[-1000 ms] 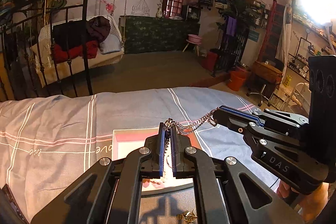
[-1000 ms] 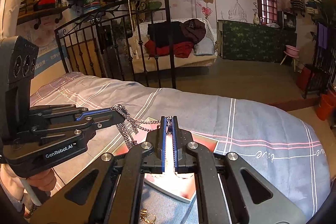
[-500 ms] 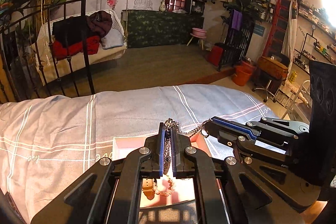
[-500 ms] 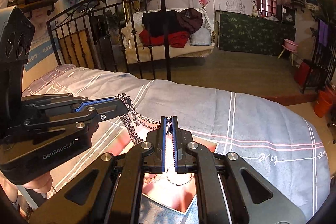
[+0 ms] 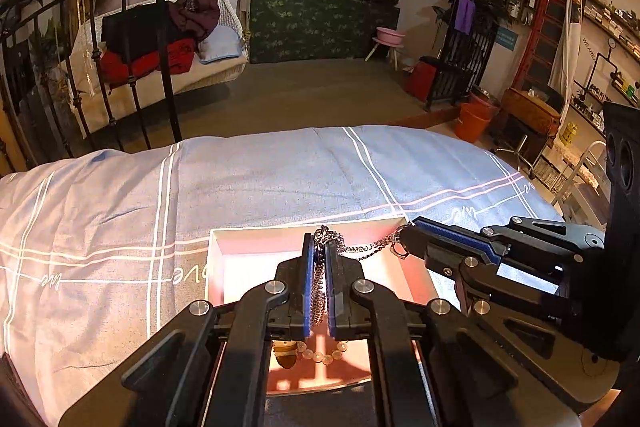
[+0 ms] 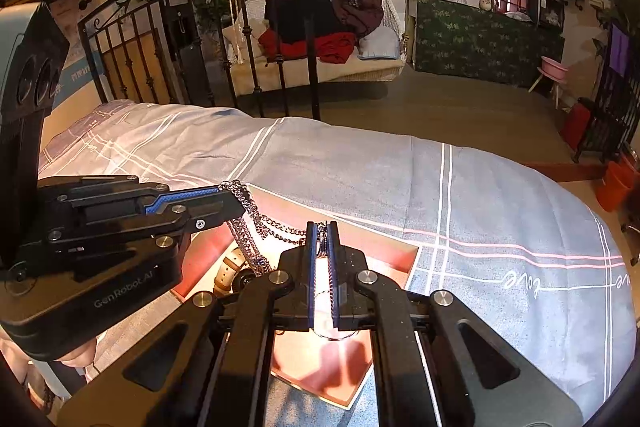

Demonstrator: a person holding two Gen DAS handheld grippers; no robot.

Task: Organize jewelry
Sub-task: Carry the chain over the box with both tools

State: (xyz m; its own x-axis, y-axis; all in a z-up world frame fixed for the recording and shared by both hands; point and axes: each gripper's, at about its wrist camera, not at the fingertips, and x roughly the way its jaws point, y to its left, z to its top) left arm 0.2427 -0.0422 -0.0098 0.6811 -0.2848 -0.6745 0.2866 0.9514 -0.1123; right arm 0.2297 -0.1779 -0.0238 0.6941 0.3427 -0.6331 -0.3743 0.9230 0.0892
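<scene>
A bed (image 5: 280,179) with a grey-blue checked cover fills the lower half of both views, with a black iron bed frame (image 6: 192,39) at its far side. Beyond that hangs a white wicker swing seat (image 5: 224,39) piled with red and dark clothes, next to a green patterned cabinet (image 5: 316,27).

On the cover lies an open box (image 5: 256,251) with white walls and a pink inside. In it rest a bead bracelet (image 5: 324,355) and a tan watch strap (image 6: 230,267), both partly hidden behind the gripper bodies.

Above the box, the left gripper (image 5: 319,255) has its jaws nearly closed on a silver chain necklace (image 6: 276,227), several loops hanging down between them. The chain sags across to the right gripper (image 6: 322,235), whose jaws are pinched onto its other end near the clasp ring (image 5: 400,251). The right gripper's body blocks the box's right edge in the left wrist view.
</scene>
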